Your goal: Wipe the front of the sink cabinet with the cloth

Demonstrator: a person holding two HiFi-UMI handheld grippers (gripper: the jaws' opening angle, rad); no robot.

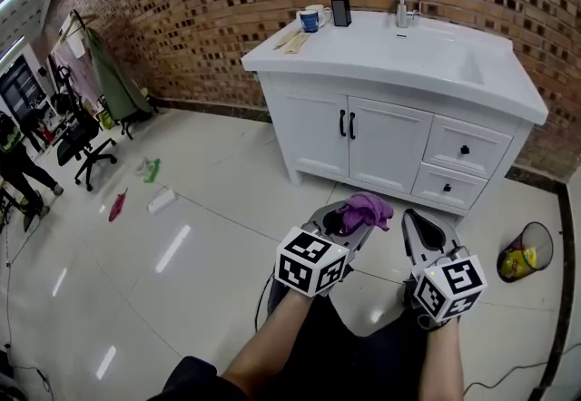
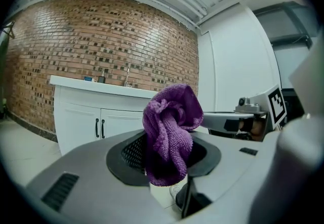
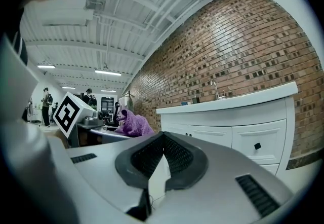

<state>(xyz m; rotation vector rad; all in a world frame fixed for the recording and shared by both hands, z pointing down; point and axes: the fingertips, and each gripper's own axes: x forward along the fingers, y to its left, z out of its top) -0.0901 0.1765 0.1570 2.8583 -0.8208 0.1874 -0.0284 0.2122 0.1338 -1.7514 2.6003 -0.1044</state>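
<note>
The white sink cabinet [image 1: 386, 141] stands against the brick wall, with two doors and two drawers on its front. It also shows in the left gripper view [image 2: 83, 121] and the right gripper view [image 3: 228, 134]. My left gripper [image 1: 349, 220] is shut on a bunched purple cloth [image 1: 366, 210], held over the tiled floor a short way in front of the cabinet. The cloth [image 2: 169, 132] sticks up between the left gripper's [image 2: 167, 154] jaws. My right gripper [image 1: 419, 225] hangs beside it, its [image 3: 163, 137] pads meeting at the tips with nothing between them. The cloth [image 3: 132, 124] is visible to its left.
A mug [image 1: 310, 20], a dark dispenser [image 1: 340, 9] and a faucet [image 1: 400, 0] stand on the countertop. A wire waste basket [image 1: 524, 251] sits on the floor at the right. At the left are small floor items [image 1: 151, 170], an office chair [image 1: 83, 143] and people.
</note>
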